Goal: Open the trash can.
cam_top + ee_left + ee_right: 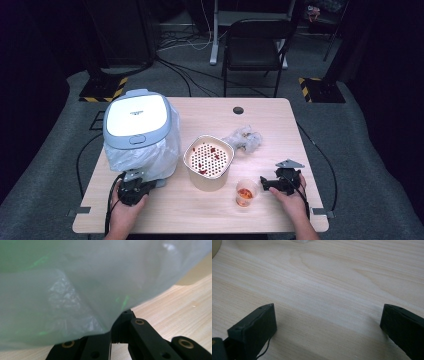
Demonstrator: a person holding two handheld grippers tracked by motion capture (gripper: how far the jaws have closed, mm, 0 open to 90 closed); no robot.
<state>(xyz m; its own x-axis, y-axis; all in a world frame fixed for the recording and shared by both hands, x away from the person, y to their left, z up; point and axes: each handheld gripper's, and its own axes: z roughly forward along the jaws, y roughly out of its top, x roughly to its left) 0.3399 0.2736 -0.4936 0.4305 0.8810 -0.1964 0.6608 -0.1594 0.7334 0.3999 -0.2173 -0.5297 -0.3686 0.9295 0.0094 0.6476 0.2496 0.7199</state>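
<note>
At the near edge of the bench [200, 210], the left gripper [142, 186] sits in the person's left hand [125, 207] at the foot of the bin. Its jaws are clenched on the hanging edge of the clear plastic bag [155, 157]; in the left gripper view the thin film [75, 290] drapes right down over the closed jaws.

On the other side, the right gripper [267, 183] rests low over the wood in the right hand [295, 200], its jaws released, standing wide apart with only bare bench [324, 285] between them. Just beside it, toward the middle, stands a small clear cup [246, 193] with orange-red contents.

Behind the cup sits a cream round container [208, 162] with a perforated insert, red bits scattered on the holes. Left of it, near the left gripper, stands the bin, lined by the bag, which spills down its sides; the white lid [136, 116] is closed on top. Right of the container, farther back, lies a crumpled clear wrapper [244, 137].

Near the far edge of the bench is a dark round hole [238, 110]. Beyond the bench, on the grey floor, stands a black folding chair [255, 47].
</note>
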